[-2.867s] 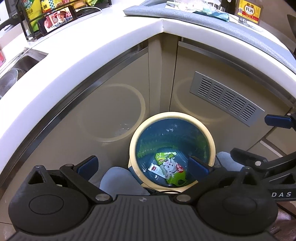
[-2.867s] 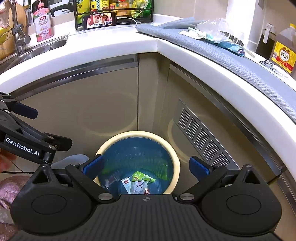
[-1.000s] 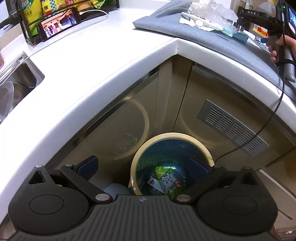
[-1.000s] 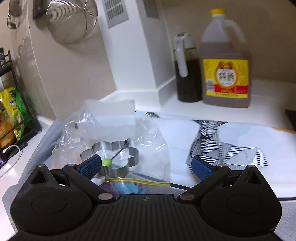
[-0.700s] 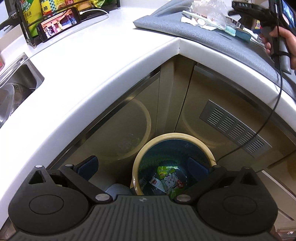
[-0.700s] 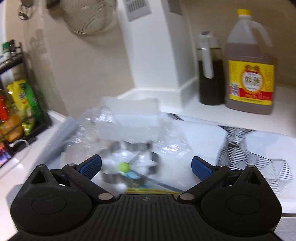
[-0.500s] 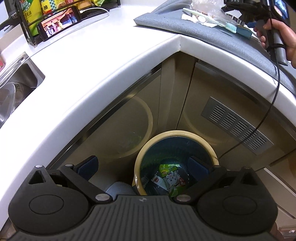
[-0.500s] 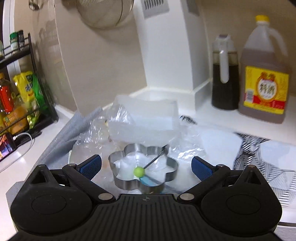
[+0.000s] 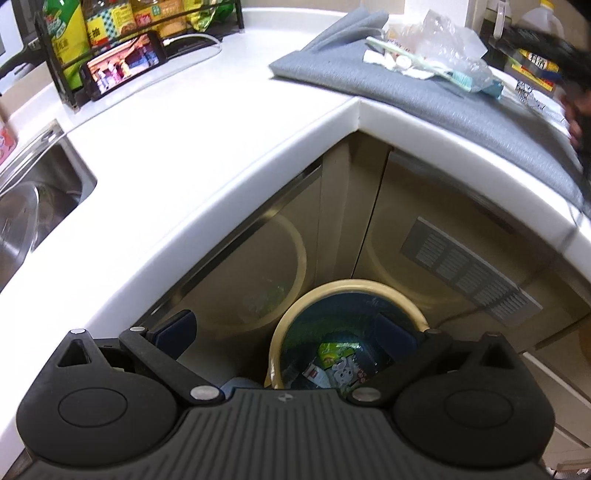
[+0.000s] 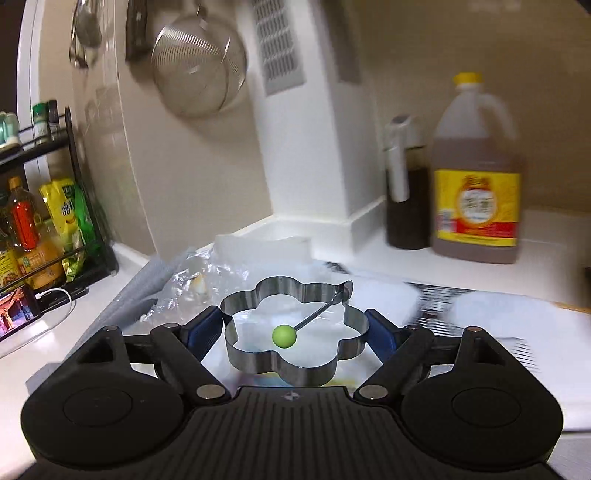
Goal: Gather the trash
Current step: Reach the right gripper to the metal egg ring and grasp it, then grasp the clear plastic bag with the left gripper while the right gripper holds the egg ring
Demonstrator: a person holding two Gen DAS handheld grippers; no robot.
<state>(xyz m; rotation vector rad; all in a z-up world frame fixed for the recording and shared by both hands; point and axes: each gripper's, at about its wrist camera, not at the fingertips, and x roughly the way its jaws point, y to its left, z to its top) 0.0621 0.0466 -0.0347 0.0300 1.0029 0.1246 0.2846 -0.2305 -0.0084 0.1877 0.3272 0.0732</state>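
Left hand-held gripper [image 9: 286,330]: released, fingers spread wide with nothing between them, angled down from the bottom of the left wrist view toward the cabinet corner. Seen past the fingers, low and centre: a round trash bin [image 9: 354,286] with a cream rim and a dark blue-green liner, standing on the floor against the two cabinet doors. Inside it, at the bottom: crumpled wrappers [image 9: 340,363], one green, one white with a cartoon print. To the right of the bin, on the cabinet door: a grey vent grille [image 9: 469,273].

Above, across the frame: the white surface [image 9: 184,147], with a steel sink [image 9: 37,206] at the left edge and a lit phone [image 9: 125,68] leaning on a rack of packets at upper left. At upper right: a grey mat [image 9: 424,92] carrying more trash, namely a crinkled clear plastic bag [image 9: 443,33], white tissue [image 9: 380,59] and a pale green toothbrush [image 9: 417,64]. Far upper right corner: a dark blur, too smeared to read.

Right hand-held gripper [image 10: 291,328]: jaws just closing, and now clenched on a flower-shaped metal ring [image 10: 295,365], one blue pad against each side of it. Ring roughly level, low and centre in the right wrist view, with a thin wire and a green ball [image 10: 283,336] lying across its opening. Behind and left of the ring: the same plastic bag [image 10: 192,284]. At right, on the surface by the wall: a dark bottle [image 10: 404,199] just beside a big jug of oil [image 10: 476,184]. High on the wall, upper left of centre: a hanging wire strainer [image 10: 199,70].
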